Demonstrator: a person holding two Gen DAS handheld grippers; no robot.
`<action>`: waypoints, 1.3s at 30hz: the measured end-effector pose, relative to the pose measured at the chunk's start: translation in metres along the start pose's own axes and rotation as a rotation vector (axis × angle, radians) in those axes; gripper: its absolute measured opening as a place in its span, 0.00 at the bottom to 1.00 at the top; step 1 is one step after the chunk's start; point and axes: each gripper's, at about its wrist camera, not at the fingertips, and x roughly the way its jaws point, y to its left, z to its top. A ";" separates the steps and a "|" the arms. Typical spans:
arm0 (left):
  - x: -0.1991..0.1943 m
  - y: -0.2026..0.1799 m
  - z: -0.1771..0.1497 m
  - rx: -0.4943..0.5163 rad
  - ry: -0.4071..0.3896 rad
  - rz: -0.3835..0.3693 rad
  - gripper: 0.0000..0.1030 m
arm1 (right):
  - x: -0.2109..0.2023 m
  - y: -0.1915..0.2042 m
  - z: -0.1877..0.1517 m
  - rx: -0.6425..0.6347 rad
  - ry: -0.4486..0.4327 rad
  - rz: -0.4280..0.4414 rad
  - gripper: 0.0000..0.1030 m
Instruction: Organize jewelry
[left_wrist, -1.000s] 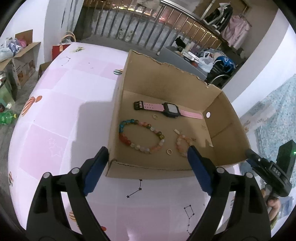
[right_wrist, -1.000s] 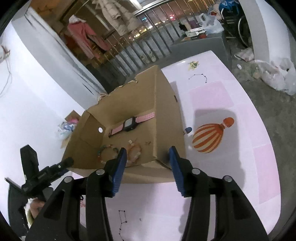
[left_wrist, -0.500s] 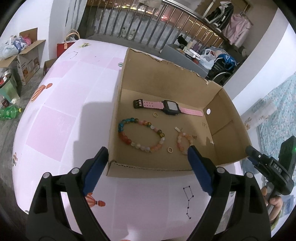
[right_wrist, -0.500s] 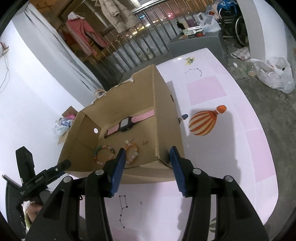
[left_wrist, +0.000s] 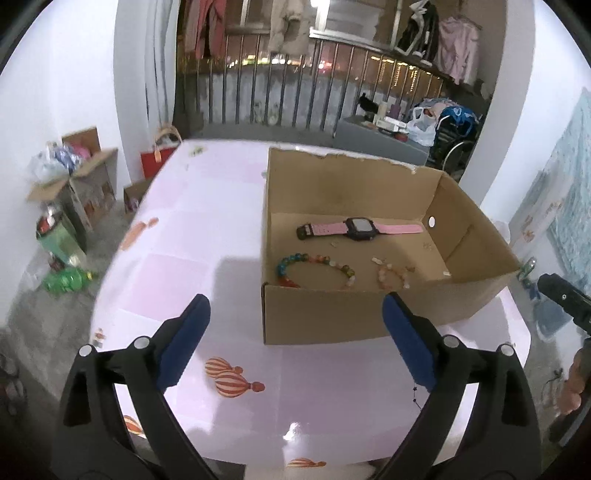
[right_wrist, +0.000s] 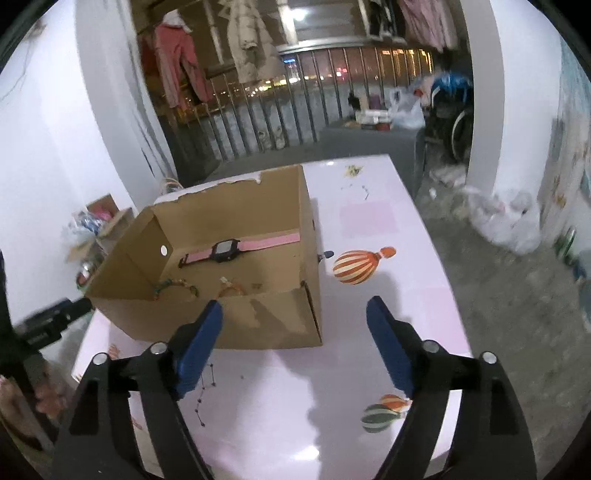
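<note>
Left wrist view: your left gripper (left_wrist: 295, 325) was opening, empty.
Right gripper (right_wrist: 295, 332): opening, empty.
Advice: clear the box (left_wrist: 332, 317) rim before reaching for the watch (left_wrist: 360, 229) by its far wall.

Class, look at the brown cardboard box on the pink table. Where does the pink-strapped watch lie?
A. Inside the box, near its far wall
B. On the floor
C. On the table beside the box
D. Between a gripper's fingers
A: the pink-strapped watch lies flat on the floor of the brown cardboard box, close to its far wall, beyond the beaded bracelets.
</note>
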 end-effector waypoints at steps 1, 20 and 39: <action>-0.004 -0.001 0.000 0.008 -0.012 0.003 0.89 | -0.003 0.003 0.000 -0.009 -0.001 -0.010 0.80; -0.036 -0.030 0.032 0.107 0.071 0.112 0.91 | -0.025 0.035 0.033 0.016 0.045 -0.128 0.94; -0.034 -0.032 0.039 0.044 0.021 0.141 0.91 | -0.018 0.054 0.034 0.013 0.049 -0.206 0.94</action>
